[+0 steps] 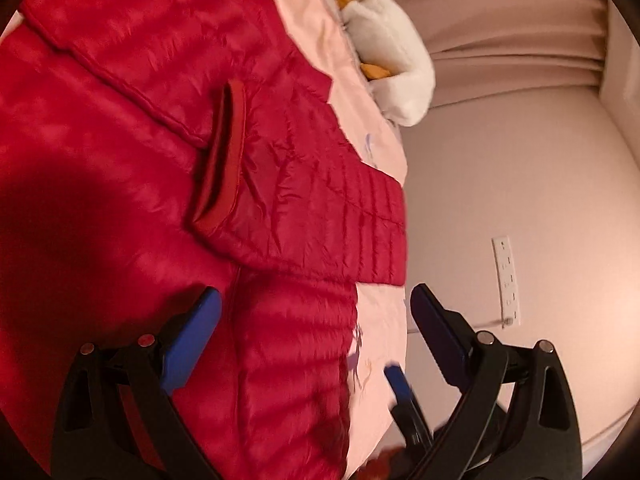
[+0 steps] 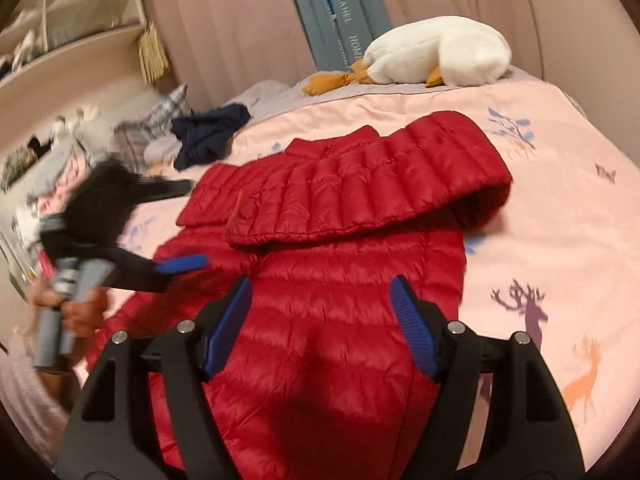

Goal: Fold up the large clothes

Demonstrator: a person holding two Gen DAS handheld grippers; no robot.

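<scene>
Red puffer jacket (image 2: 320,280): flat mid-bed on pink quilt (image 2: 540,140), sleeve folded across. Left gripper (image 1: 316,320) and right gripper (image 2: 320,300): jaws spread, empty, over jacket. Goose plush (image 2: 440,56): far edge.

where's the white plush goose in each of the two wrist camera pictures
Left wrist view: the white plush goose lies top centre, at the bed's far edge, partly cut off by the pink duvet.
Right wrist view: it lies upper right, in front of the curtain.
Shared landmark: the red puffer jacket spread on the duvet.
</scene>
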